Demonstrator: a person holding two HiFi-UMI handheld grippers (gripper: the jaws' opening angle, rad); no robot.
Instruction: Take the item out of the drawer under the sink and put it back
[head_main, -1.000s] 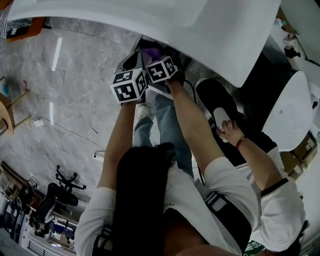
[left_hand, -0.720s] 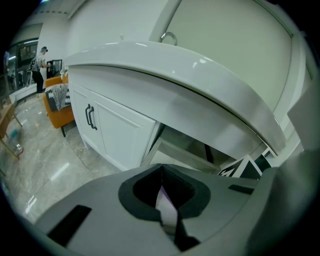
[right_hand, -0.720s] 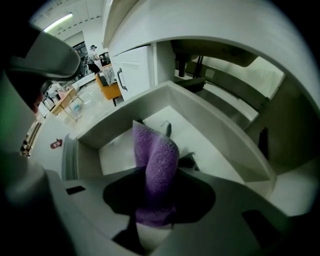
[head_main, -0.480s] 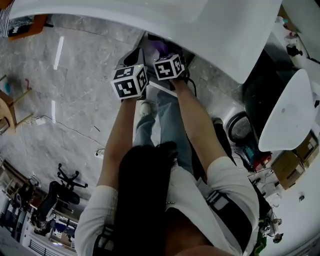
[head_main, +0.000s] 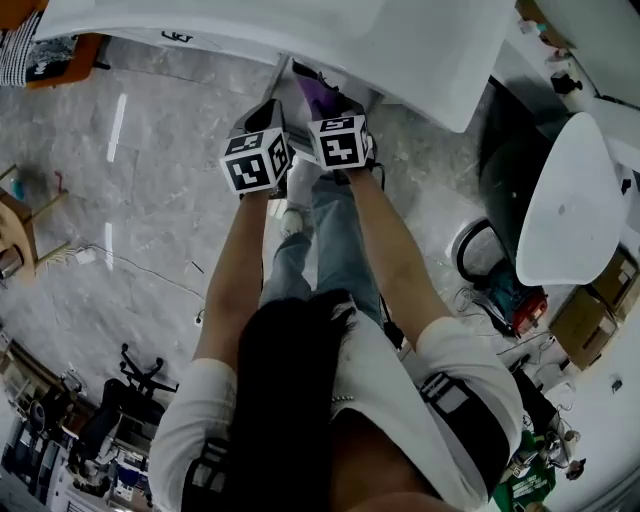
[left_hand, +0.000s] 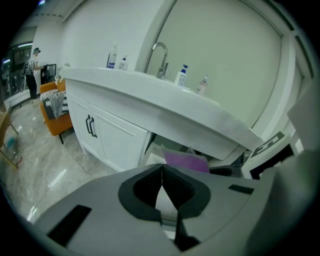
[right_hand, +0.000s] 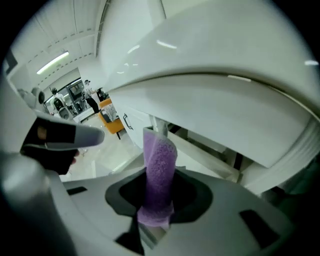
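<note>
My right claw (right_hand: 159, 199) was wide a second ago and has now clamped onto the purple textured cloth (right_hand: 160, 160), which stands up between its jaws. I read that as the grasp made and the take-out about to start. The cloth is at the open drawer (left_hand: 150, 153) under the lip of the sink counter (left_hand: 165, 107), at my 12 o'clock. From the left side it shows at 1 o'clock, just past the tips, rising from the drawer's mouth. I can't tell whether its lower edge rests inside. My left claw (left_hand: 161, 172) hangs beside the right one, its jaws together on nothing. Another person's hand that was at my 3 o'clock is gone.
</note>
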